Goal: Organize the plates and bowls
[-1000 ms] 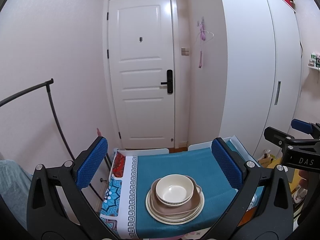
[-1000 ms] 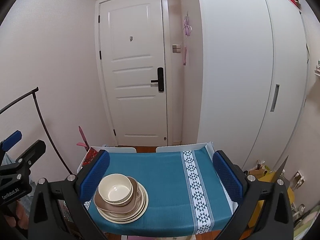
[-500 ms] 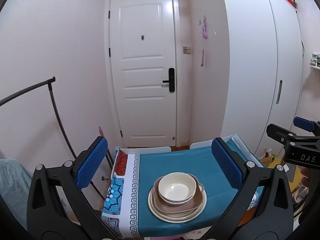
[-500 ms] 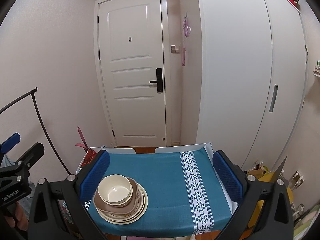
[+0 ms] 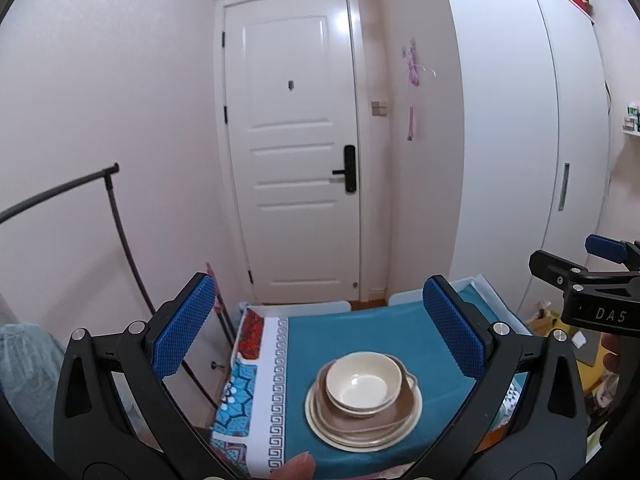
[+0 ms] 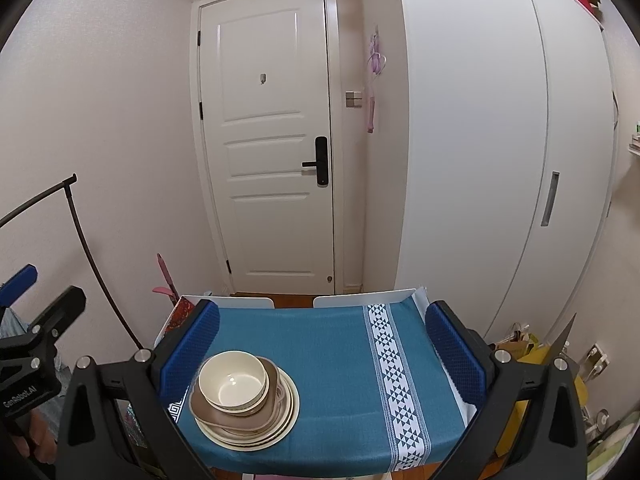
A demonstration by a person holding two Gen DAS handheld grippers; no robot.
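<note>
- a small table (image 6: 332, 376) under a teal cloth (image 5: 360, 336) stands before a white door (image 5: 296, 140).
- a stack of plates (image 6: 280, 420) sits near the table's front left corner, well clear of the right edge.
- a cream bowl (image 6: 234, 384) rests on top of the stack, upright.
- left gripper (image 5: 318, 328) is above the front edge, jaws spread wide, gripping nothing.
- right gripper (image 6: 320, 344) is likewise released and empty, its left pad (image 6: 188, 350) just beside the stack.

A white door (image 5: 294, 152) stands beyond a teal tablecloth (image 6: 328, 352), beside a white wardrobe (image 6: 480, 140).
</note>
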